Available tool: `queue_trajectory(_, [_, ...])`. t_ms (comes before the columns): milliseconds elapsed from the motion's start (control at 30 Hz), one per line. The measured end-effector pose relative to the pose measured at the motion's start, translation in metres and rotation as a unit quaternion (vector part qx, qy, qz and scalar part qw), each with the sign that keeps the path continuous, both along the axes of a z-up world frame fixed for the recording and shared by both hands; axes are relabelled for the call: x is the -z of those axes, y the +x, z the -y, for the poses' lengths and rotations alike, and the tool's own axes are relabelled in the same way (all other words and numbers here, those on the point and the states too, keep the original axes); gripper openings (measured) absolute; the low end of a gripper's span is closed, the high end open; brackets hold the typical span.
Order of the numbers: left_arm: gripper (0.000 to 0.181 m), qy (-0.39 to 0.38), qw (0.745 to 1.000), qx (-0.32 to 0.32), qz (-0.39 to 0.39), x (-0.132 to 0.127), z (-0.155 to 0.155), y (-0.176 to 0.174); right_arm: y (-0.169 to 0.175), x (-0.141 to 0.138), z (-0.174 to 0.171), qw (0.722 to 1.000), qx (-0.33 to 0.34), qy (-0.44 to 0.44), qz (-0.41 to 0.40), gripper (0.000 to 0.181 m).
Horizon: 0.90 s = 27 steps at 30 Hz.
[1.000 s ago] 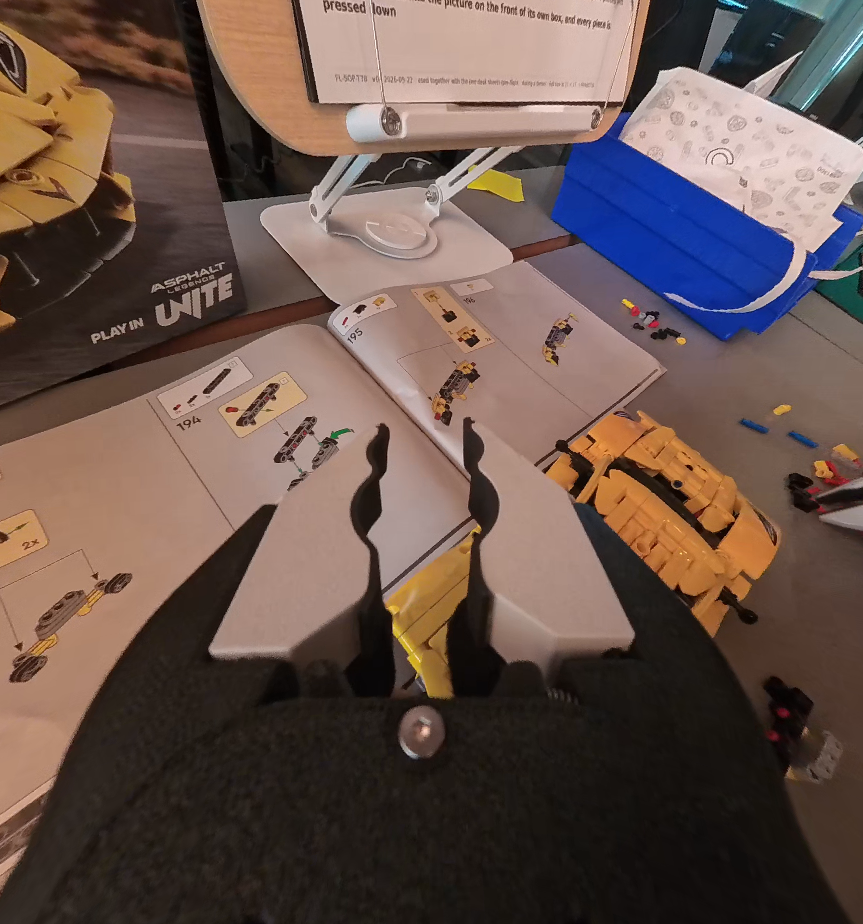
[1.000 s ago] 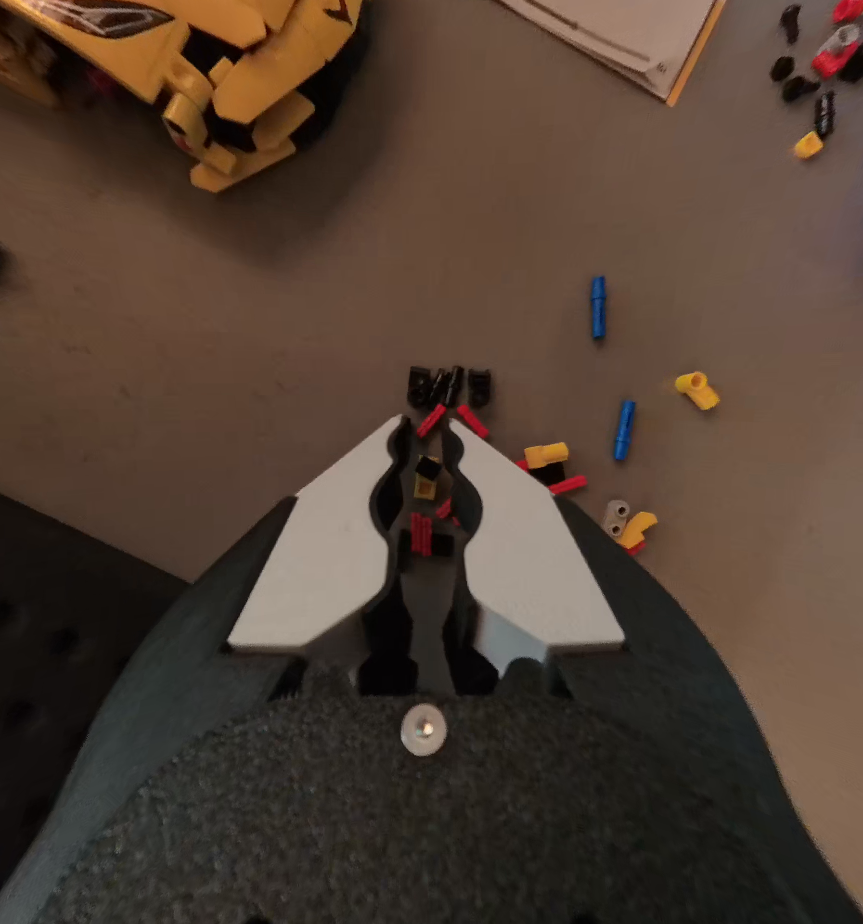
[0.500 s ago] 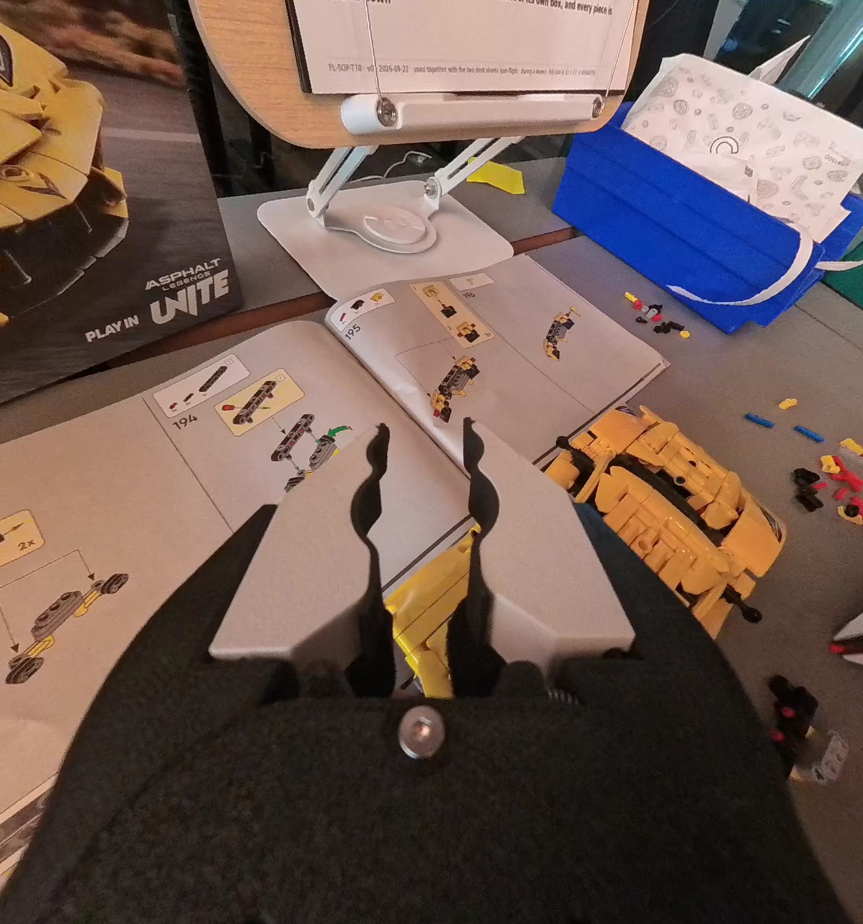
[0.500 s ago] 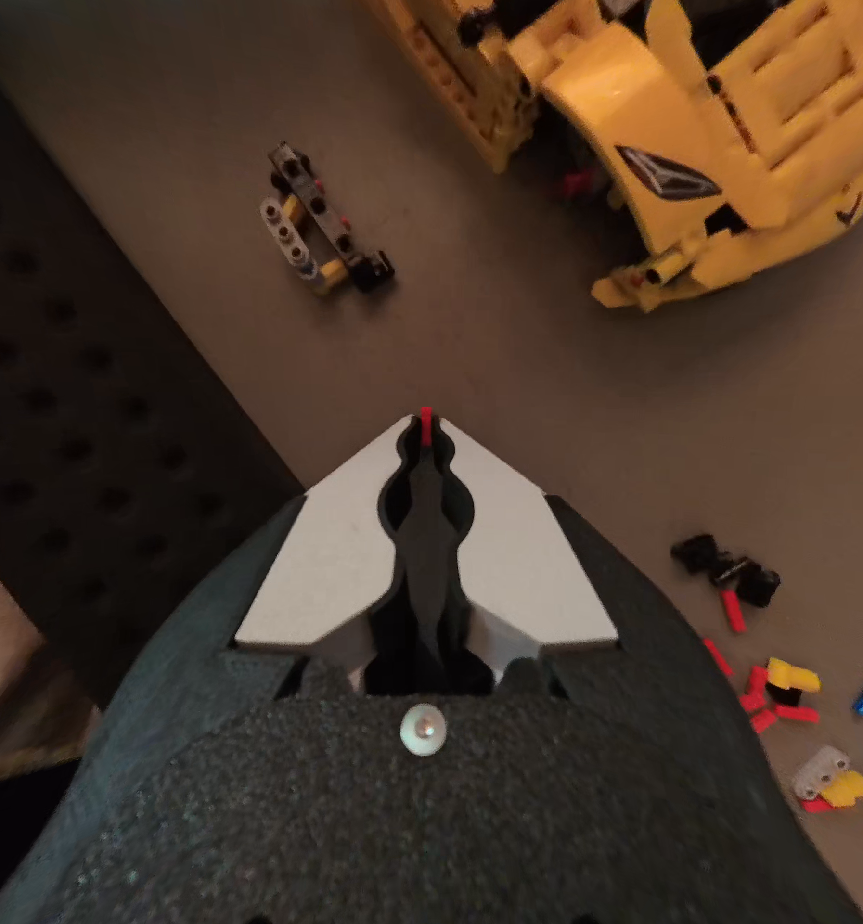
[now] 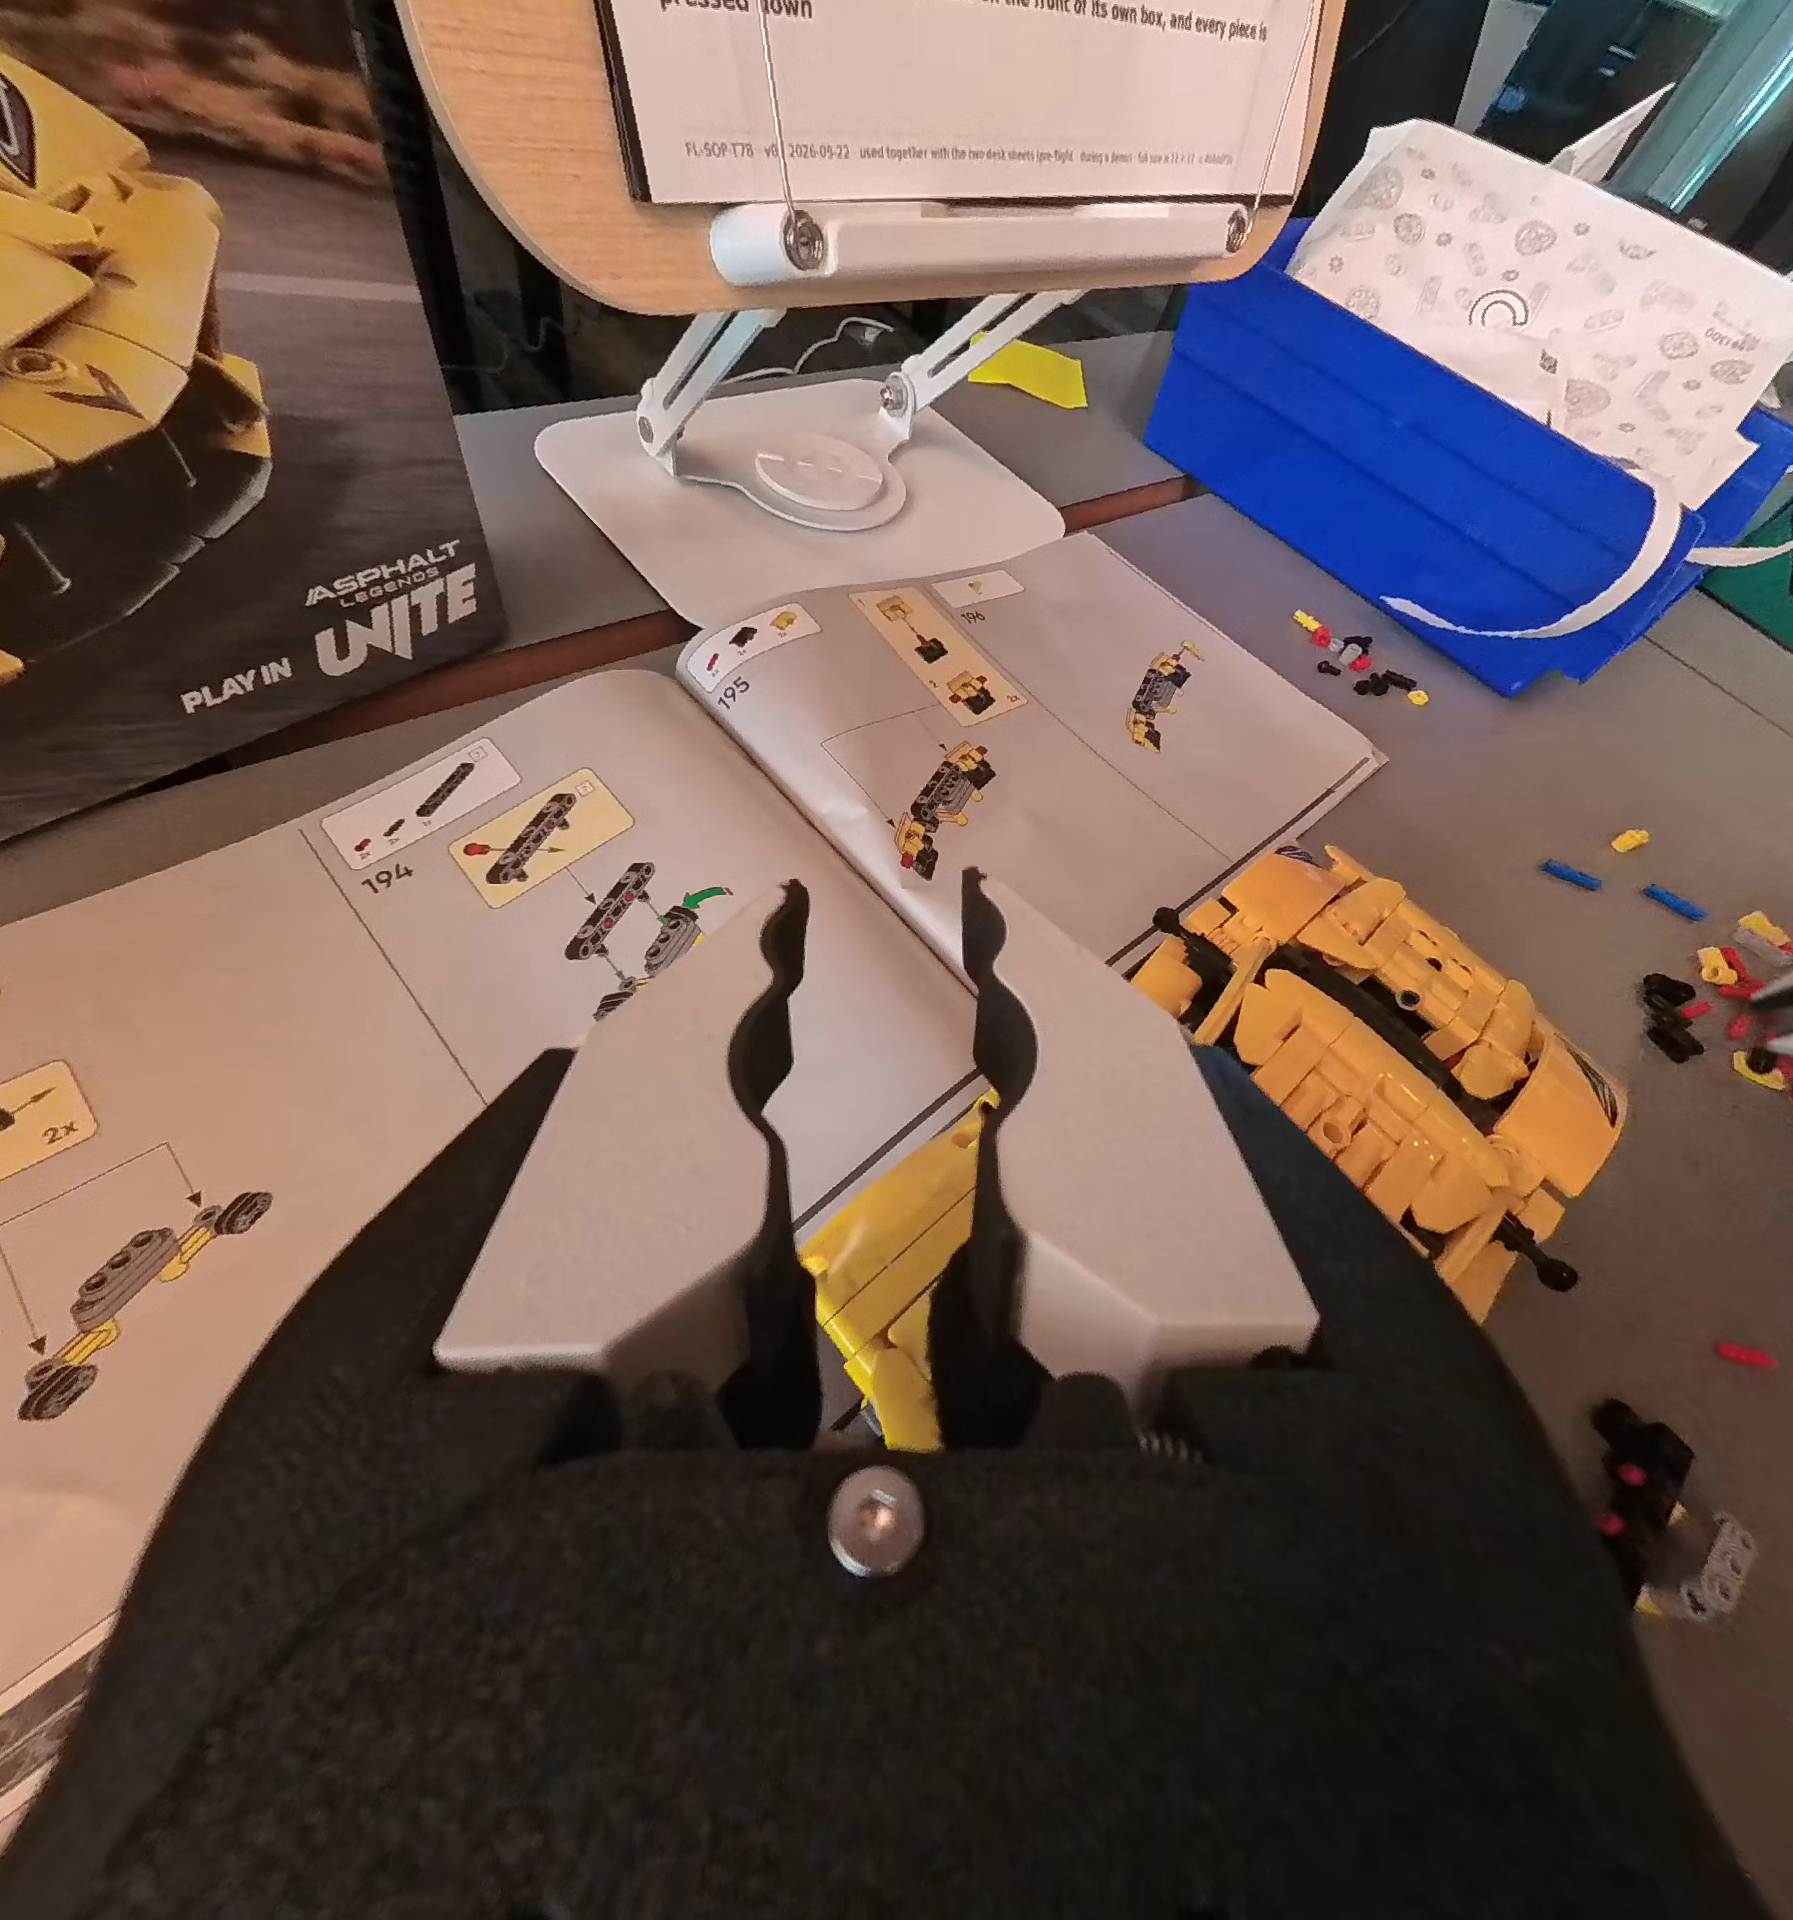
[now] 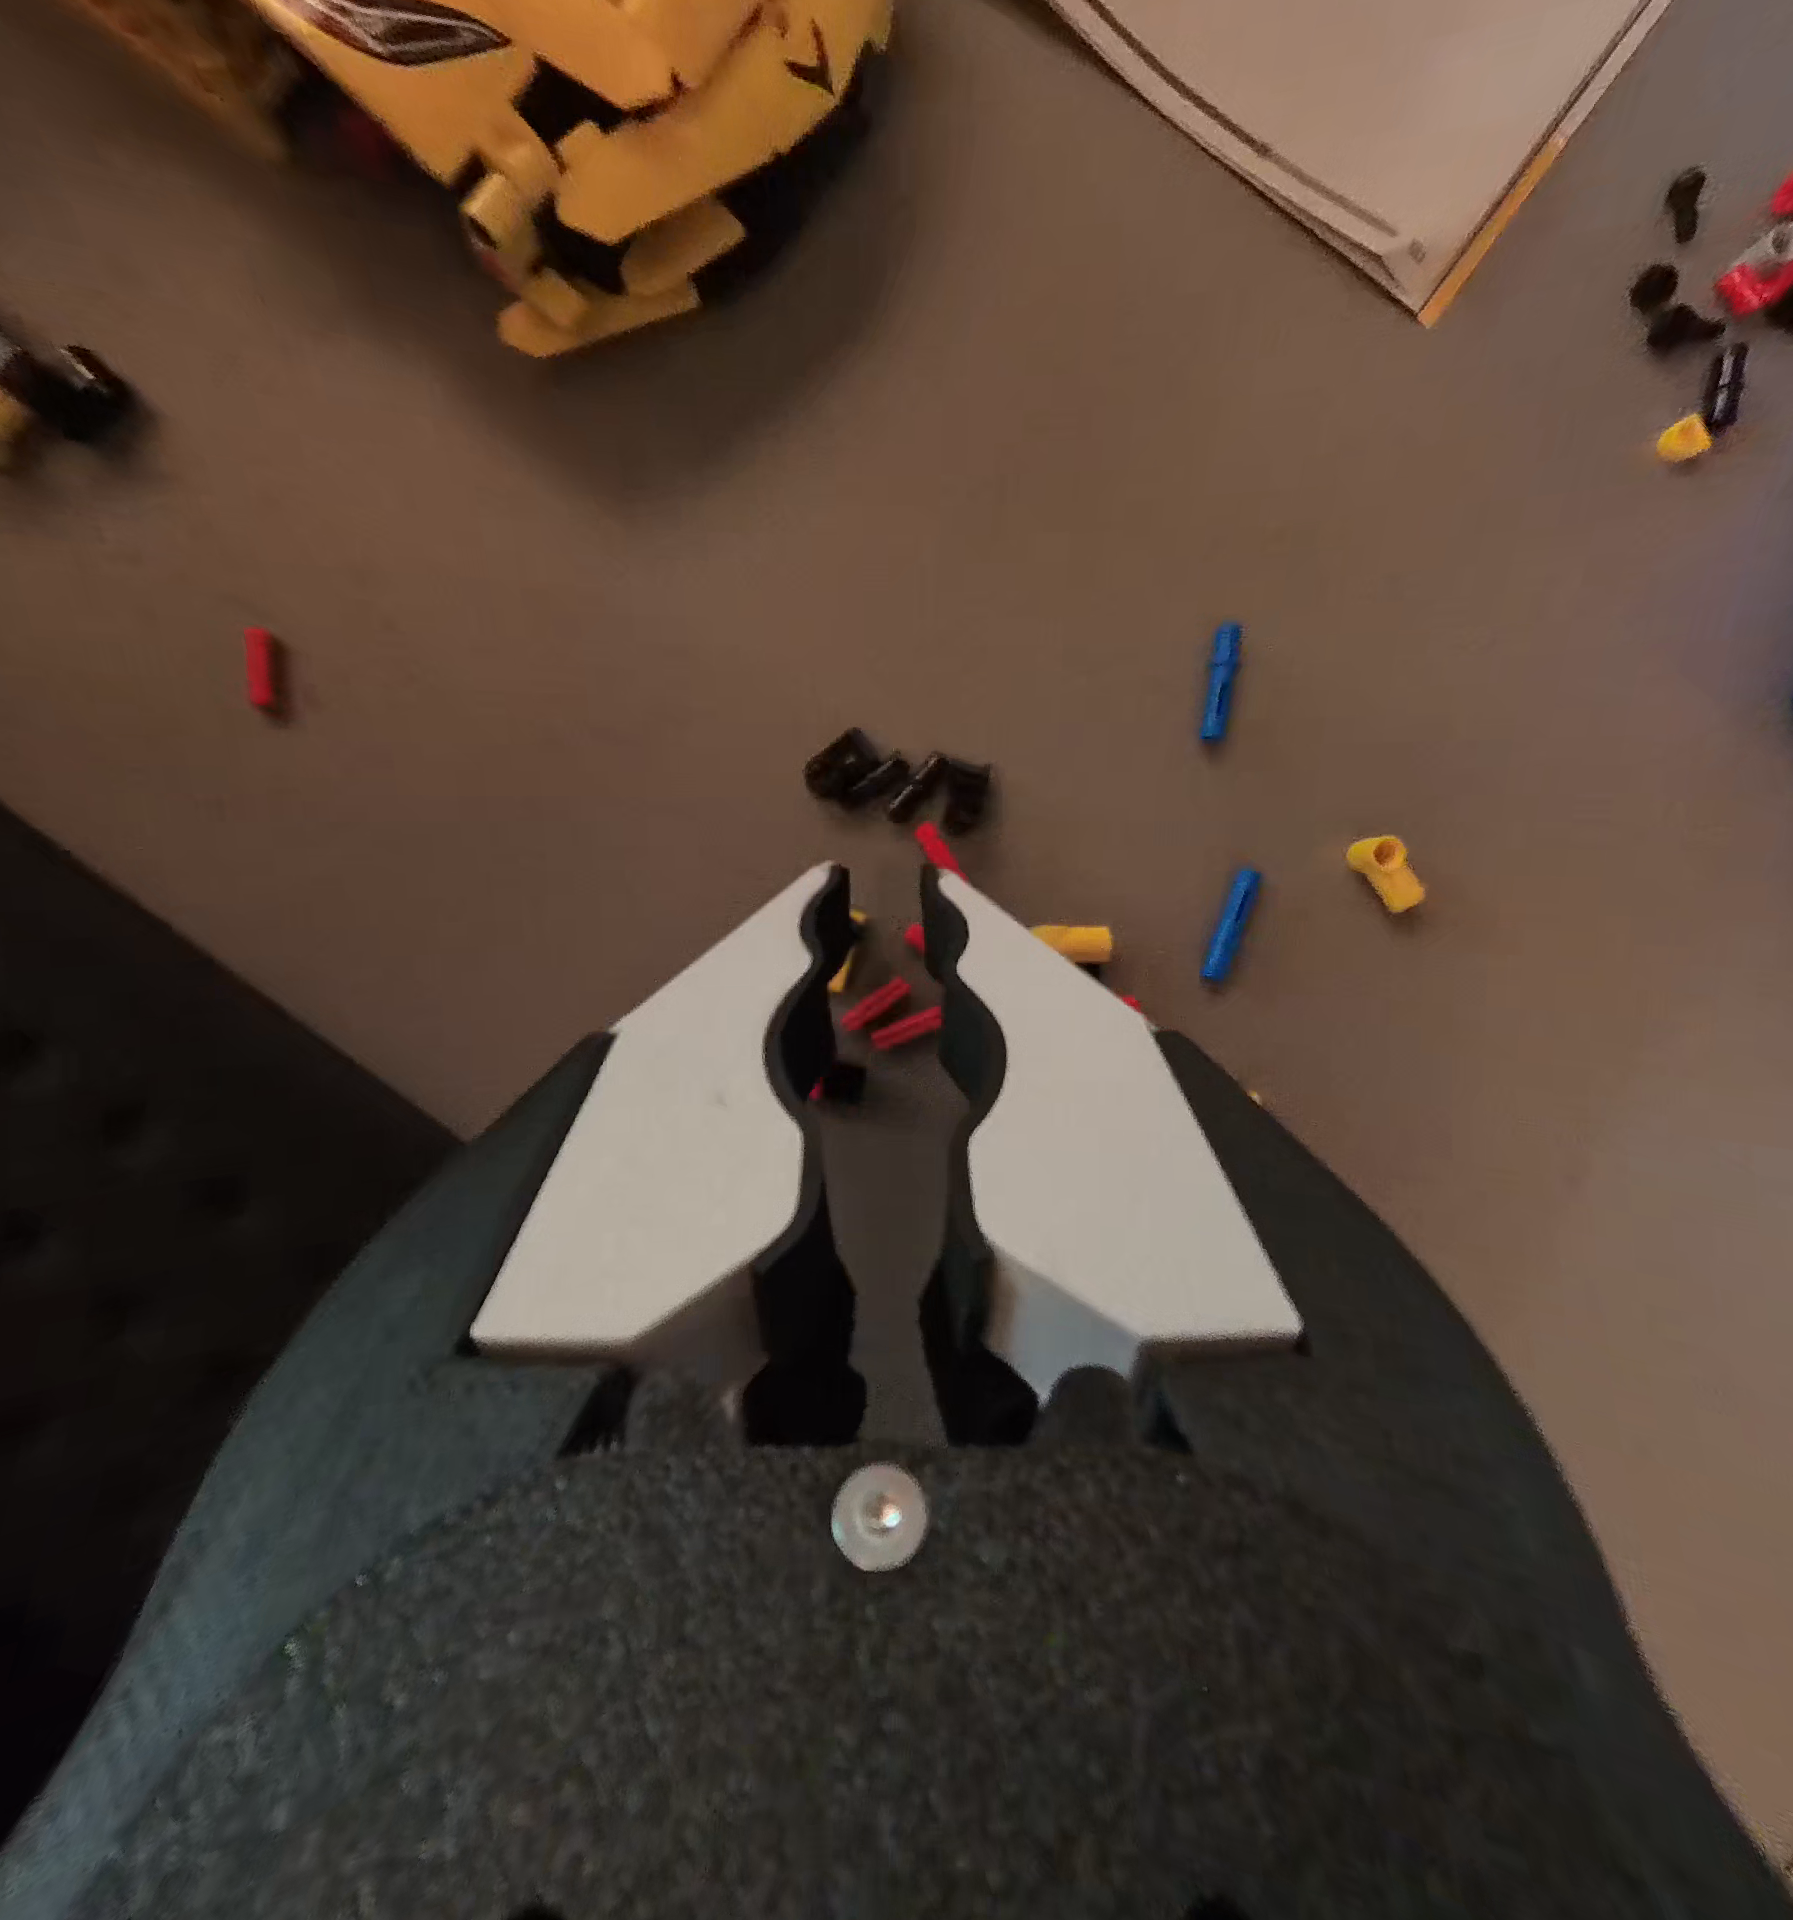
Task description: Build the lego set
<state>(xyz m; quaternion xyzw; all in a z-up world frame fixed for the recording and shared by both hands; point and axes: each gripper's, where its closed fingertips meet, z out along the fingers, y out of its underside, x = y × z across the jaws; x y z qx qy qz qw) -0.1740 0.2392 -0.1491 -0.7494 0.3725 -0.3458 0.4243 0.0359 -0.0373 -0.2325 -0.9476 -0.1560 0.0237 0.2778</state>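
The left gripper (image 5: 879, 894) hangs with jaws parted, empty, over the open grey instruction booklet (image 5: 1027, 748). The half-built yellow brick car (image 5: 1370, 1049) sits on the grey table (image 5: 1494, 790) at its 3 o'clock. The right gripper (image 6: 877, 878), jaws narrowly apart and empty, hovers above scattered red pins (image 6: 876, 1006), black connectors (image 6: 897, 777) at 12 o'clock

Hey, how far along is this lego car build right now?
Done: most of the yellow car body stands assembled beside the open instruction booklet. In hand: nothing; the right tool hovers open over loose red pins, and the left tool is open too. Left: a small black subassembly and scattered pins remain unattached.
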Motion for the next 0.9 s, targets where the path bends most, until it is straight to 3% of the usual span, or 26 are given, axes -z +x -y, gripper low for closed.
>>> queue_trajectory(167, [0.029, 0.001, 1.000, -0.002, -0.002, 0.001, -0.001, -0.001, 0.007, 0.014, -0.009, 1.000, -0.018, -0.006, 0.020, 0.013])
queue_trajectory(467, [0.029, 0.001, 1.000, -0.002, -0.002, 0.001, -0.001, -0.001, 0.000, 0.010, -0.005, 0.999, -0.033, -0.003, 0.040, 0.003])
queue_trajectory(633, [0.029, 0.003, 1.000, -0.002, -0.003, 0.000, -0.001, -0.001, -0.068, -0.010, -0.007, 0.994, -0.100, 0.012, -0.031, 0.003])
queue_trajectory(733, [0.029, 0.004, 1.000, -0.001, -0.003, 0.001, 0.000, 0.000, -0.114, 0.003, 0.001, 0.987, -0.150, -0.016, -0.054, 0.003])
queue_trajectory(900, [0.029, 0.006, 1.000, -0.001, -0.002, -0.002, 0.000, 0.000, -0.125, 0.015, 0.002, 0.986, -0.160, -0.022, -0.039, 0.004])
